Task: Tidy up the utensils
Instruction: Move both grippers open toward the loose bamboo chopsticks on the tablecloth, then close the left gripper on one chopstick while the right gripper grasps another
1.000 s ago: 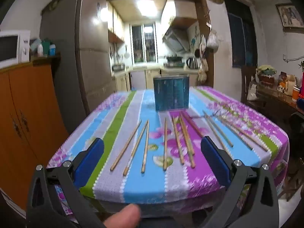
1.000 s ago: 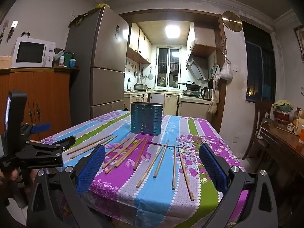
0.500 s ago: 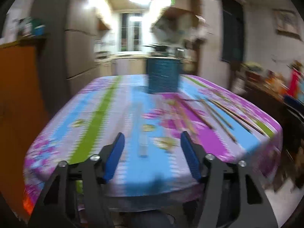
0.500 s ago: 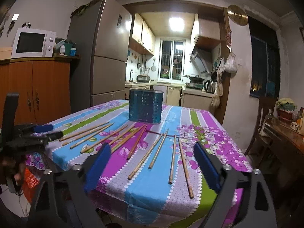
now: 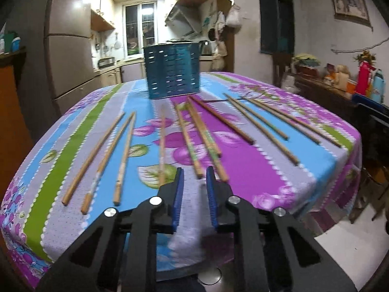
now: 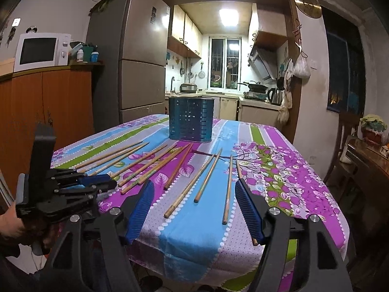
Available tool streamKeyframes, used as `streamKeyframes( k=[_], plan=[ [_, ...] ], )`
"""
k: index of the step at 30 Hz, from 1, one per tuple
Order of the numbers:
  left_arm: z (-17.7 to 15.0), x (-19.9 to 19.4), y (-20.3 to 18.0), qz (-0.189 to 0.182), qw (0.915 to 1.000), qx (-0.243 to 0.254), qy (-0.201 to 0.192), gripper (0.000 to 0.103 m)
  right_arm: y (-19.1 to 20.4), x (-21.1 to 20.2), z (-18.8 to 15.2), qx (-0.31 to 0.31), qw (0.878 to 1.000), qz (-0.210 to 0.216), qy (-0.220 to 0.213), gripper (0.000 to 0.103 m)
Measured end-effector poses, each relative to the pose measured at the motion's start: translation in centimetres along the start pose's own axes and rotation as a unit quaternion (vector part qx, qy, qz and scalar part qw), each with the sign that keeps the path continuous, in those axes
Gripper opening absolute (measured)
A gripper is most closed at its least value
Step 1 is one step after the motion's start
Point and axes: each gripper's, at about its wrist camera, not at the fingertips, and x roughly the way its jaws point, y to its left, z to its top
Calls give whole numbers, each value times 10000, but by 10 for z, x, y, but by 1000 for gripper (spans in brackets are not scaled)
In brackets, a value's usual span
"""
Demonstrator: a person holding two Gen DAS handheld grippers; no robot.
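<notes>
- Vinyl-looking cloth (image 5: 255, 175) covers the one table: broad stripes of blue, purple, grey and green with scalloped white edging and printed leaves and blossoms. It drapes over the rounded near edge.
- One utensil holder (image 5: 172, 73) stands upright at the far middle of the table. It is teal-blue, looks like metal, has straight walls pierced with rows of small slots, and is open at the top. It stands apart from your tools, beyond the far tips of the sticks.
- Two tools, both black-framed with ribbed blue pads. Your left gripper (image 5: 195, 170) hangs over the near edge of the table with its pads drawn close together; a narrow gap remains and nothing is caught in it. Your right gripper (image 6: 194, 182) is spread wide and grasps nothing, and its right finger hides the near end of one stick.
- Chopsticks (image 5: 161, 141): you have at least eleven, all lying flat on the cloth and fanned out from the holder toward you. They are thin, straight, tapered rods of pale bamboo or wood, and one is darker brown. Three lie to the left, one just left of your left tool's tips, three in the middle, four to the right. Two middle ones lie so close that I cannot tell whether another hides there.
</notes>
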Motion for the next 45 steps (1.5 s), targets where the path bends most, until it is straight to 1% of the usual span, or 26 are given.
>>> streamKeyframes(
  k=[2,10,12,14,16,21,24,26,29,32,36,37,40,41,42,45],
  plan=[
    [-1,4,-1,0,10000,13,80,15,0,4,-1,-9,10000,25,44,70],
    [4,10,-1,-8,10000,69,49,15,0,16,-4,2,9998,147,123,70],
    [5,12,-1,-10,10000,70,34,15,1,18,-7,-3,9997,186,187,66],
    [6,14,1,-10,10000,44,7,15,1,21,-10,9,9994,221,284,55],
    [7,15,1,-8,10000,29,-12,15,0,23,-14,25,9991,227,348,50],
    [7,16,0,7,10000,54,-51,15,-10,30,-20,221,9983,92,522,48],
    [8,17,0,7,10000,75,-55,15,-14,38,-21,295,9980,50,558,42],
    [8,17,1,-1,10000,65,-52,15,-16,44,-23,342,9976,2,605,32],
    [7,18,2,4,10000,67,-61,15,-22,52,-29,424,9963,-157,735,31],
    [8,18,1,5,10000,69,-64,15,-27,55,-33,426,9954,-361,775,30],
    [8,19,2,15,9999,69,-76,15,-31,65,-39,426,9945,-480,824,30],
    [8,19,2,19,9999,68,-83,15,-33,69,-41,446,9941,-483,861,27],
    [7,19,0,41,9999,84,-108,15,-36,72,-43,499,9943,-490,801,25],
    [7,19,0,49,9999,78,-125,15,-37,72,-43,493,9945,-486,789,18],
    [6,19,0,58,9998,82,-144,15,-36,72,-44,479,9946,-487,780,17],
    [5,20,-2,96,9997,130,-204,9,-36,70,-45,522,9949,-488,715,12]
  ],
)
